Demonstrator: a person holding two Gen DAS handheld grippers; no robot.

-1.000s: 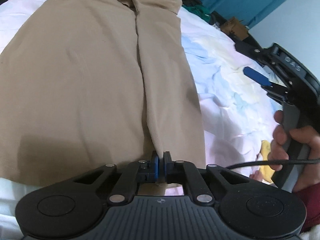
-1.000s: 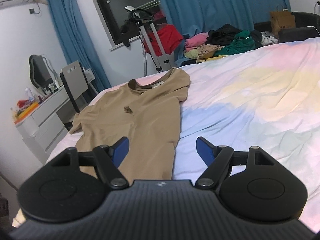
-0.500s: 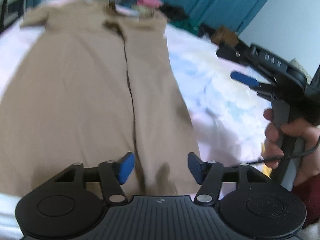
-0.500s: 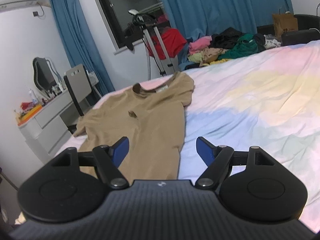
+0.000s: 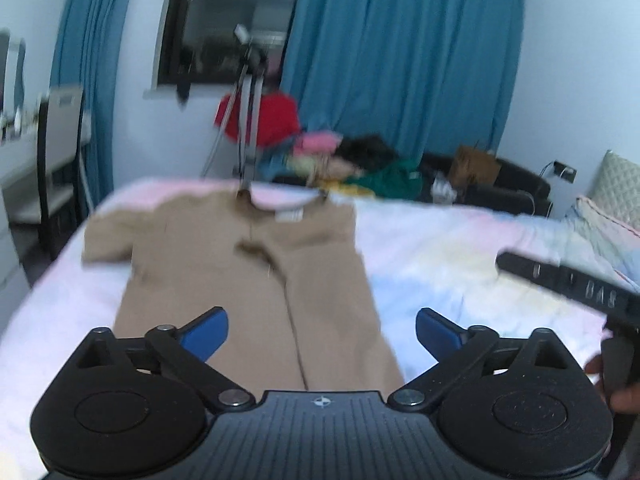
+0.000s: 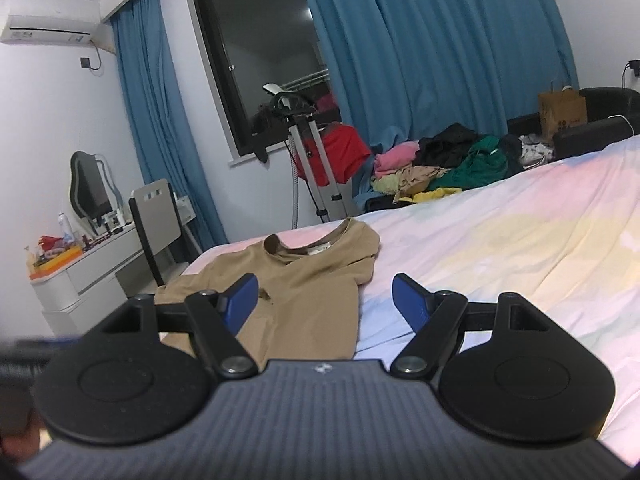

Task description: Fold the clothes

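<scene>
Released tan shirt (image 5: 248,280) lies seemingly side-folded.

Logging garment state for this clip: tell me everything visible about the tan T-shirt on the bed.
The tan T-shirt is plain, soft-looking knit, short-sleeved, with a round darker-edged collar and a pale neck label. It lies flat on the pastel bedsheet, collar toward the window. Its right-hand side is folded inward over the body, leaving a lengthwise edge down the middle; the other sleeve lies spread. Neither open hand-held gripper touches it.

Indoor light is even and rather dim, with a cold blue tone. The left wrist view is blurred by motion; the right wrist view is sharp. A lamp is reflected in the dark window (image 5: 224,36). Both views bend strongly near the dark corners.
</scene>
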